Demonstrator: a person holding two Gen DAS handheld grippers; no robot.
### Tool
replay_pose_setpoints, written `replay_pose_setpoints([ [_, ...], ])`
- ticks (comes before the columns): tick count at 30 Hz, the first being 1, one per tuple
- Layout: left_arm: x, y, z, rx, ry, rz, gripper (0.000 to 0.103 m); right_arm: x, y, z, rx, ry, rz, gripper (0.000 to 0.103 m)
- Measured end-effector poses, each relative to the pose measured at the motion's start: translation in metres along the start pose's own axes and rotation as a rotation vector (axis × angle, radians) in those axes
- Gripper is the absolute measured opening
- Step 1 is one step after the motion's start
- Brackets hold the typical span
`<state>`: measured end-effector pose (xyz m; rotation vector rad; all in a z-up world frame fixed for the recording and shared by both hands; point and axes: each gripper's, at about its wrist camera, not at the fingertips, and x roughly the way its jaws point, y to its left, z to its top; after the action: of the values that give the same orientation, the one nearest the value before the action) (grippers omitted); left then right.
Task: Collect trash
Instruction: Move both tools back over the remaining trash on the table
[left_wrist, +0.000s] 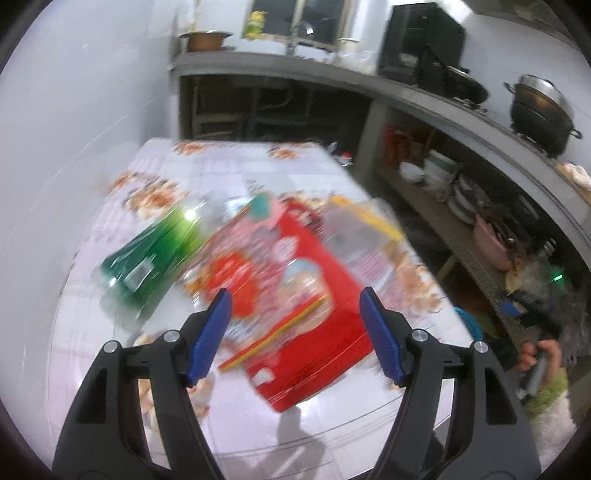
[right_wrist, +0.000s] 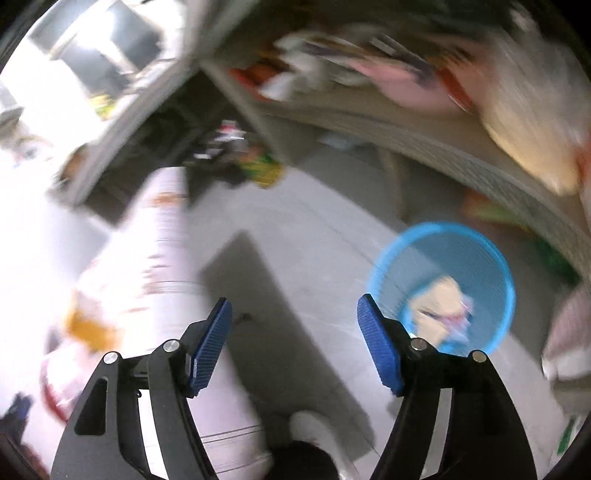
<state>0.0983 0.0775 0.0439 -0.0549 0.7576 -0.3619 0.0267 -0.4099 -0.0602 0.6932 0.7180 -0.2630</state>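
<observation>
Two hand-held grippers gape, empty — red wrapper (left_wrist: 295, 295) glossy, flat, blurred — green bottle (left_wrist: 155, 254) beside.

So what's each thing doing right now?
Left gripper: jaws open, empty.
Right gripper: jaws open, empty.
Red packet: lying flat on the table.
Green bottle: on its side.
Blue basket: upright on the floor, trash inside.

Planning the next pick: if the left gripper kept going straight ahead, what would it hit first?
Probably the red wrapper lying on the table; it sits between the open left gripper fingers, though blur hides depth.
</observation>
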Motion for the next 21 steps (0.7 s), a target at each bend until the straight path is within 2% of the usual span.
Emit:
replay_pose_setpoints([
  [4,0.005,0.021,-0.016,-0.062,0.015,0.032,0.067,-0.019,0.069,-0.004,-0.136,0.002,0.168,0.070],
  [7,0.011,0.033,-0.026,-0.091,0.022,0.046,0.067,-0.019,0.112,-0.015,-0.211,0.046,0.255,0.070],
  [10,0.014,0.035,-0.032,-0.076,0.013,0.059,0.067,-0.011,0.149,-0.028,-0.256,0.100,0.338,0.070],
  [15,0.016,0.020,-0.039,0.048,-0.033,0.084,0.067,-0.002,0.193,-0.051,-0.306,0.196,0.443,0.070],
  [18,0.025,0.007,-0.039,0.160,-0.054,0.128,0.067,0.003,0.207,-0.060,-0.329,0.235,0.457,0.070],
  [21,0.034,-0.002,-0.040,0.228,-0.049,0.132,0.067,0.010,0.211,-0.061,-0.336,0.268,0.472,0.070],
])
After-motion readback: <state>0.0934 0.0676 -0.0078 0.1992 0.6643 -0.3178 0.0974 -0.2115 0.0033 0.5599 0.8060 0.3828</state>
